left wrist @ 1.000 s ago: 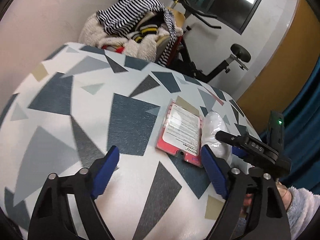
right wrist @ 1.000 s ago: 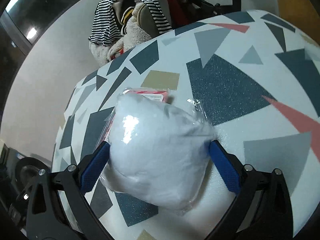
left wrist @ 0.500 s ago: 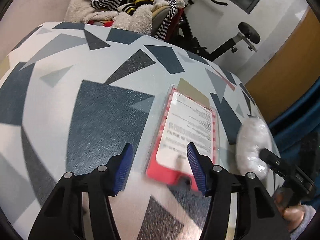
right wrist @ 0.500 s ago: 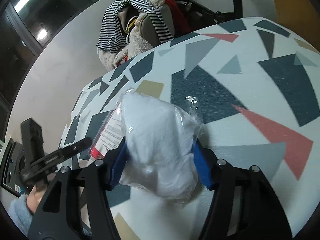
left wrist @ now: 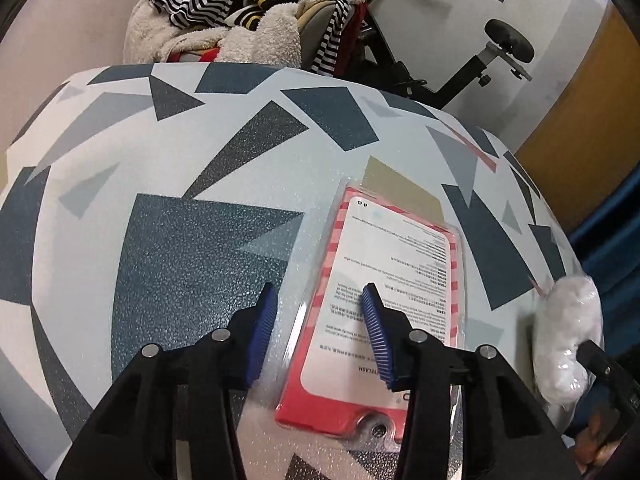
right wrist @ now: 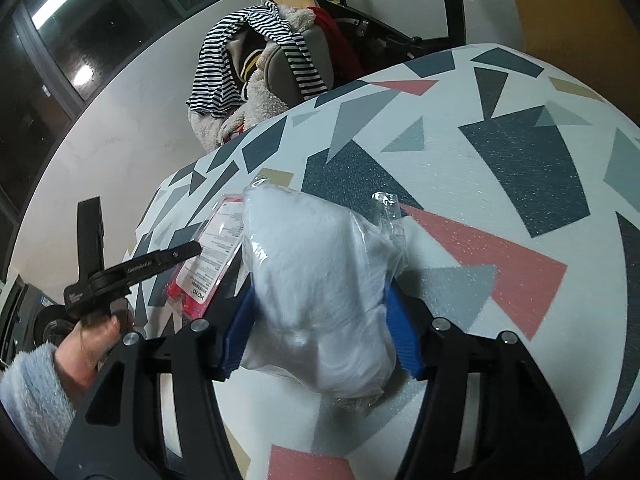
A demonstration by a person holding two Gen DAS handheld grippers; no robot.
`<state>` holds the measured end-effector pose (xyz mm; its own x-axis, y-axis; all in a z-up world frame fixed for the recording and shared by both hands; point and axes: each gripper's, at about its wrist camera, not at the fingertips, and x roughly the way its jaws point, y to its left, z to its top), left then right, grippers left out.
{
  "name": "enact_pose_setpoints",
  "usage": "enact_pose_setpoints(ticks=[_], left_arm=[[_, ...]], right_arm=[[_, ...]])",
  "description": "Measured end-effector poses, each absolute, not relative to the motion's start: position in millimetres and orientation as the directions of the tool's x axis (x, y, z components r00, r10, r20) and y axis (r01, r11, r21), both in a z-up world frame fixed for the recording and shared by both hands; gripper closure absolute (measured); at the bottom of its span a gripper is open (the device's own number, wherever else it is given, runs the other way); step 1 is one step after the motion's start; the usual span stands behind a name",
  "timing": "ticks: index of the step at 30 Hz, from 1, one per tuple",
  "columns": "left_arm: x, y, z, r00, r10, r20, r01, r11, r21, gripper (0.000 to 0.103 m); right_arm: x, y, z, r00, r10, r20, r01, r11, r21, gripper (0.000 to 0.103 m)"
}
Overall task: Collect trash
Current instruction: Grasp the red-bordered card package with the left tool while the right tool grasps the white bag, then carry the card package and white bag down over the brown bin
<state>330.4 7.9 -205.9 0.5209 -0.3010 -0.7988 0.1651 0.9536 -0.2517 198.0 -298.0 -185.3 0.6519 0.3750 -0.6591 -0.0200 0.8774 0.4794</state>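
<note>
A: Right claw [right wrist: 320, 336] first. We have its blue pads [right wrist: 402, 340] clamped on the white bag [right wrist: 320, 292], one pad on each side, clear wrap bulging out between them. The twisted end of the wrap sticks up on the bag's far right.

B: And the left claw [left wrist: 318, 336]?

A: Jaws part-open, nothing between them. It sits low over the near edge of the table [left wrist: 208, 248]. Its right finger [left wrist: 378, 340] is over the pink pack [left wrist: 384, 304]; its left finger is over bare table, beside the pack's left edge. We can't tell whether the right finger touches the pack.

B: Where does the pack lie?

A: Flat on the table, white printed label up, long side running away from the near edge, hang-hole end nearest us. In the right view it shows just left of the bag, partly behind it.

B: Bag on the table or off it?

A: Can't tell from either view. In the left view we see it near the table's right edge, well right of the pack, with the right claw's black finger at its near end.

B: Further out?

A: The left hand [right wrist: 96, 344] in a fuzzy sleeve shows in the right view. Beyond the far edge, a chair piled with striped and fleecy clothes [left wrist: 240, 12], and an exercise bike [left wrist: 492, 56] to its right.
</note>
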Motion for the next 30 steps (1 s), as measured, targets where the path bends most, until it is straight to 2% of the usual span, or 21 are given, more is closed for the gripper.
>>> enact_pose_setpoints(ticks=[6,7,9,10,13,21,30], left_arm=[[332,-4,-204,0.512,-0.267,-0.817,0.196,0.962,-0.191,0.054],[332,-3,-204,0.507,-0.278,-0.816,0.200,0.959,-0.202,0.064],[330,-1,-203,0.499,-0.297,-0.814,0.187,0.954,-0.233,0.075],[328,2,-202,0.498,-0.304,-0.812,0.176,0.952,-0.249,0.084],[317,7,-199,0.491,-0.328,-0.807,0.177,0.945,-0.276,0.097],[252,14,-159,0.567,-0.395,-0.723,0.244,0.919,-0.311,0.099],[173,12,-118,0.591,-0.407,-0.697,0.351,0.907,-0.233,0.099]], right_arm=[[196,-298,-186,0.655,0.375,-0.656,-0.014,0.874,0.486,0.042],[196,-298,-185,0.654,0.375,-0.657,-0.014,0.874,0.485,0.042],[195,-297,-185,0.652,0.374,-0.660,-0.014,0.876,0.482,0.042],[194,-297,-184,0.651,0.373,-0.661,-0.015,0.877,0.480,0.042],[191,-297,-182,0.650,0.371,-0.663,-0.018,0.880,0.475,0.042],[171,-301,-176,0.666,0.385,-0.639,-0.013,0.862,0.507,0.042],[135,-297,-158,0.688,0.404,-0.604,-0.060,0.860,0.506,0.042]])
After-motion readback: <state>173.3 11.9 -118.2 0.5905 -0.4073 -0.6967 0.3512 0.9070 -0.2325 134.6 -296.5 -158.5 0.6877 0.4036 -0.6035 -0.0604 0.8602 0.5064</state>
